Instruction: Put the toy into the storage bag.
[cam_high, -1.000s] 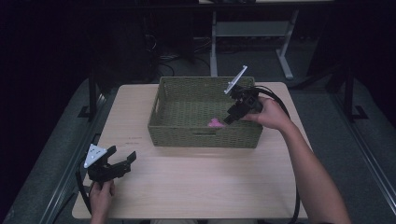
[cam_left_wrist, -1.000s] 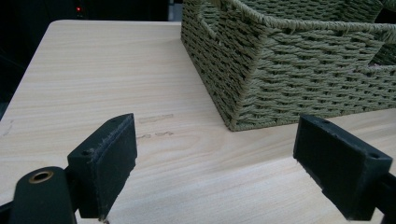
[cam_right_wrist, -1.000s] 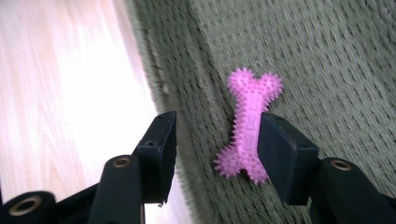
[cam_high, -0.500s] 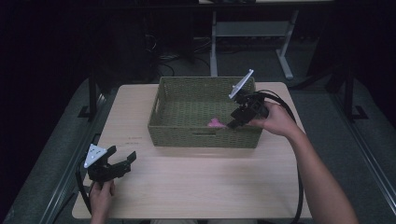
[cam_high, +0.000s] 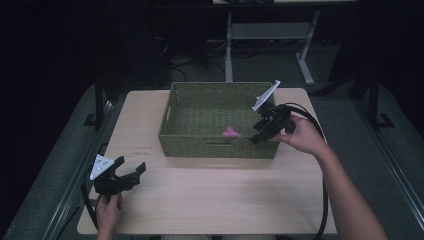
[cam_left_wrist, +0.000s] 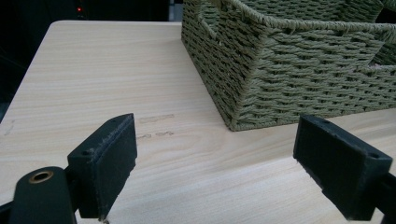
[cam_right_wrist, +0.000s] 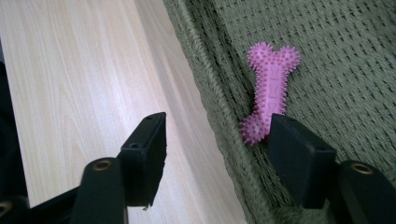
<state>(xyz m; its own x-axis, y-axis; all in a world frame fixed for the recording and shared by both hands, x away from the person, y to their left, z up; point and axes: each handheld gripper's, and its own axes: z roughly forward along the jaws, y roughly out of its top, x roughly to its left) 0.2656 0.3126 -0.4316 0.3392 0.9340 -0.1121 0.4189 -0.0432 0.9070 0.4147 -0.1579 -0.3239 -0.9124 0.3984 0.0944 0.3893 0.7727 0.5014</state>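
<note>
A pink spiky bone toy (cam_high: 230, 132) lies on the floor of the green woven basket (cam_high: 215, 147), close to its front wall. My right gripper (cam_high: 256, 137) hovers over the basket's front right rim, just right of the toy. In the right gripper view its jaws have just been opening; they straddle the rim, the bone toy (cam_right_wrist: 271, 98) lies beyond the right one, and nothing is gripped. My left gripper (cam_high: 131, 166) rests at the table's front left, open and empty, pointing towards the basket (cam_left_wrist: 289, 70).
The basket stands at the back middle of the light wooden table (cam_high: 225, 195). A black cable loops from the right gripper along the table's right side. Dark floor and a metal desk frame (cam_high: 230, 45) lie beyond the table.
The right gripper has drawn back a little to the right and towards the person, away from the pink toy, which has stayed put. The left gripper has not moved.
</note>
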